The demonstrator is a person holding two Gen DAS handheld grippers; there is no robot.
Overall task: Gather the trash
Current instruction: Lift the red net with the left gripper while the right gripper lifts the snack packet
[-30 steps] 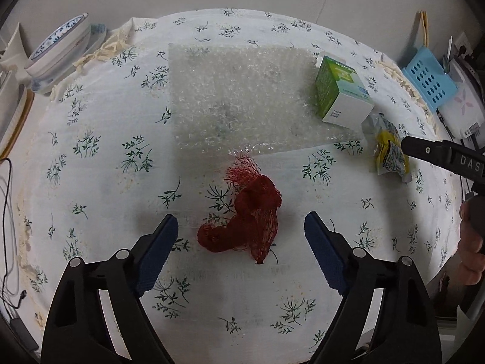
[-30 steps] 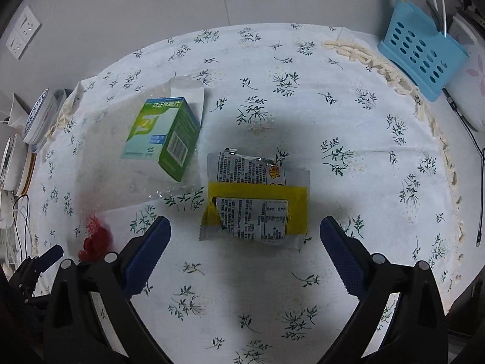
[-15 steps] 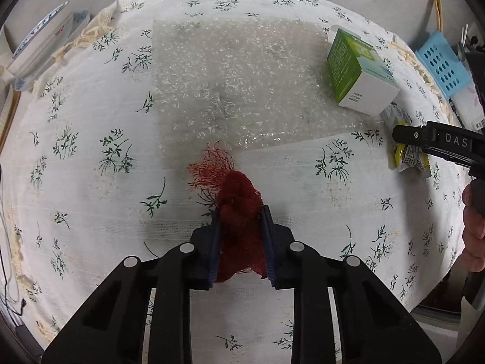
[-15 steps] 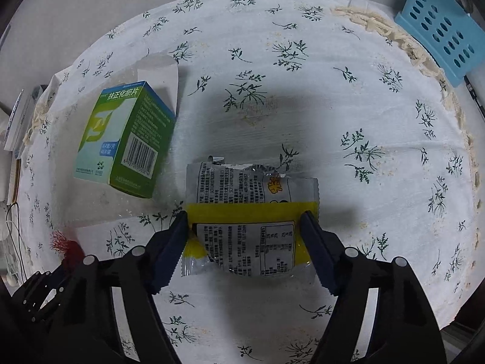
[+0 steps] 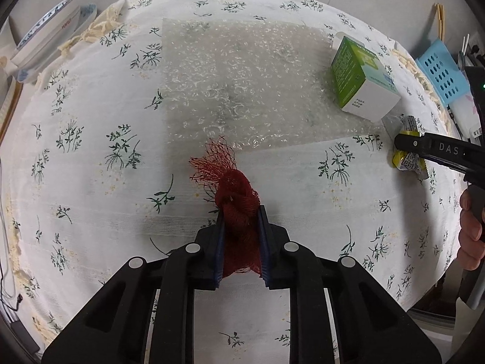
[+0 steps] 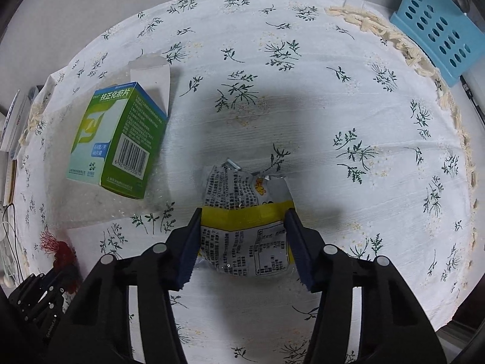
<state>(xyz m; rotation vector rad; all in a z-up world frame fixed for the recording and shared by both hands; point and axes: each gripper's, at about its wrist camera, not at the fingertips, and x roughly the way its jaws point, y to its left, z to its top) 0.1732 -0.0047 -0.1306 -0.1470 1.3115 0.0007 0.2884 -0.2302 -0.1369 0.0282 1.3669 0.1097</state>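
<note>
Red mesh net bag point(image 5: 239, 212) pinched tight in left gripper point(image 5: 241, 227), at desk's point(image 5: 91, 182) near middle. Yellow snack wrapper point(image 6: 245, 230) squeezed crosswise, buckling, between right gripper's point(image 6: 245, 242) narrowed fingers, just right of green medicine box point(image 6: 118, 139). Both grasped; lift straight up likely next.

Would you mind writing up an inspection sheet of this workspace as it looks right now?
Surface: round table under a white floral tablecloth, faintly stained.
Job's things: red mesh net pinched in the left tool; yellow and silver snack wrapper buckled between the right tool's fingers; green medicine box on its side on the bubble wrap sheet.
Clutter: blue perforated basket at the table's far right; stacked dishes at the far left.
Grippers: left tool shut on the net; right tool shut on the wrapper.
Cables: thin wires hang off the left edge.
Surroundings: pale wall behind; nothing else seen.
</note>
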